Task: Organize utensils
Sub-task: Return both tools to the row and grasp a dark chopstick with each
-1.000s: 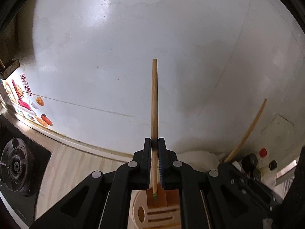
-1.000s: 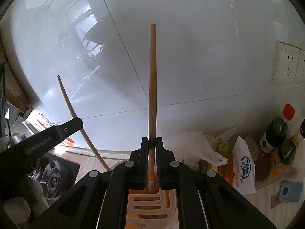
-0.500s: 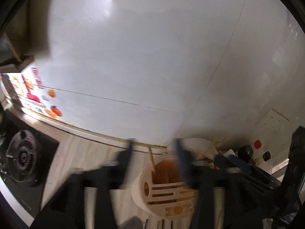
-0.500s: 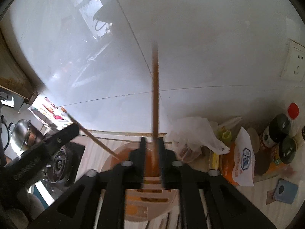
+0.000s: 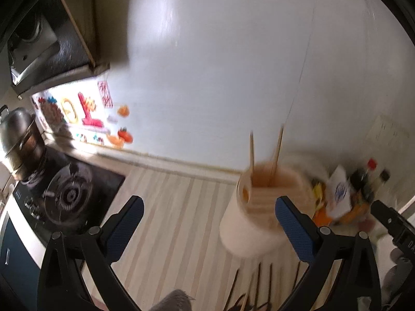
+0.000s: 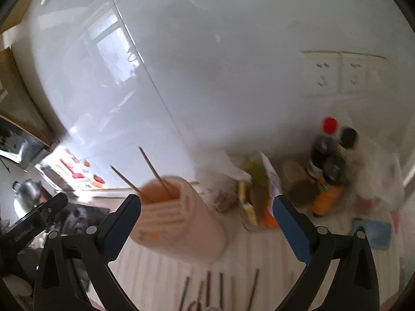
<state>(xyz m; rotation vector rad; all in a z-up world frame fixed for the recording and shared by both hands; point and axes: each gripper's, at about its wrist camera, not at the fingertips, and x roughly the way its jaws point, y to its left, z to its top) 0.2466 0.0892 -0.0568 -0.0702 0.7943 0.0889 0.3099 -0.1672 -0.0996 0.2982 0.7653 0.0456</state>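
Far left of the left-wrist view: a steel pot [image 5: 19, 140] on a black gas hob [image 5: 67, 194]. Centre, the left gripper [image 5: 208, 215] with its jaws swinging open, wide now, nothing between the blue pads. Right of centre stands the cream plastic slotted utensil holder [image 5: 256, 223] on the pale striped wooden counter [image 5: 179, 207], two wooden chopsticks [image 5: 251, 150] upright in it, leaning slightly apart.

Over to the right-wrist view: same holder at lower left, same two sticks. The right gripper [image 6: 206, 213] is opening wide too, empty, the holder partly behind its left finger. At the bottom edge, loose chopsticks [image 6: 220, 287] lie on the counter — about five; blur prevents a firm count. Upper right, two wall sockets [image 6: 339, 73]; below them a cluster of dark condiment bottles [image 6: 326, 160], around three.

The risk, I'd say: both grippers crowd that light holder, and a finger clipping it going down for the next stick could tip it and spill the two.
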